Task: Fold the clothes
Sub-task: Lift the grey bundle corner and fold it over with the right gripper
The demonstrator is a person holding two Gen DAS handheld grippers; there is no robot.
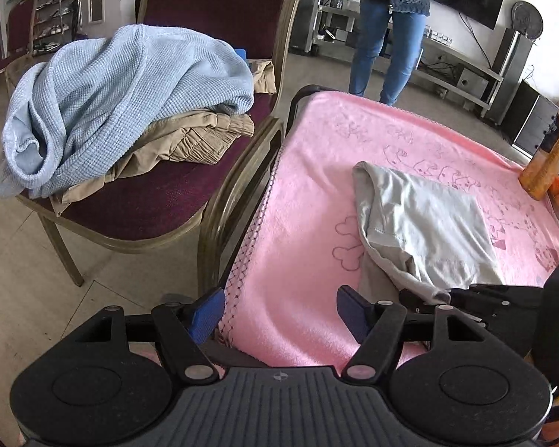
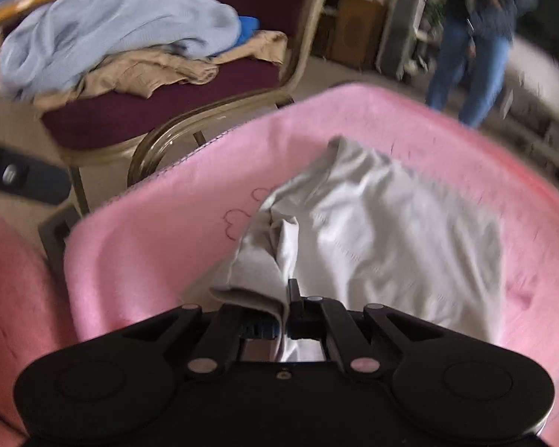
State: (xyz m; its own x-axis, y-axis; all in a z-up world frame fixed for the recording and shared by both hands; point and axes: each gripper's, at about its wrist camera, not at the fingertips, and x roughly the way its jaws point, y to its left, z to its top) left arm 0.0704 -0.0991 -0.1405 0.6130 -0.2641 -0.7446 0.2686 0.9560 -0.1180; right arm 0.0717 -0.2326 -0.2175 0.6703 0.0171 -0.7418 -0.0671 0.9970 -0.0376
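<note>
A pale grey garment [image 1: 425, 223] lies partly folded on a pink towel [image 1: 309, 186] that covers the table. My right gripper [image 2: 287, 298] is shut on the garment's [image 2: 384, 231] near-left corner, and the cloth bunches up between its fingers. In the left wrist view the right gripper [image 1: 421, 298] shows at the garment's near edge. My left gripper [image 1: 279, 314] is open above the towel's near-left edge. Nothing sits between its blue pads [image 1: 208, 313], and it does not touch the garment.
A maroon chair [image 1: 190, 193] stands left of the table, with a light blue knitted garment [image 1: 123, 104] lying on a tan one [image 1: 190, 141]. A person in jeans [image 1: 387, 37] stands beyond the table. An orange bottle [image 1: 548, 156] stands at the table's right edge.
</note>
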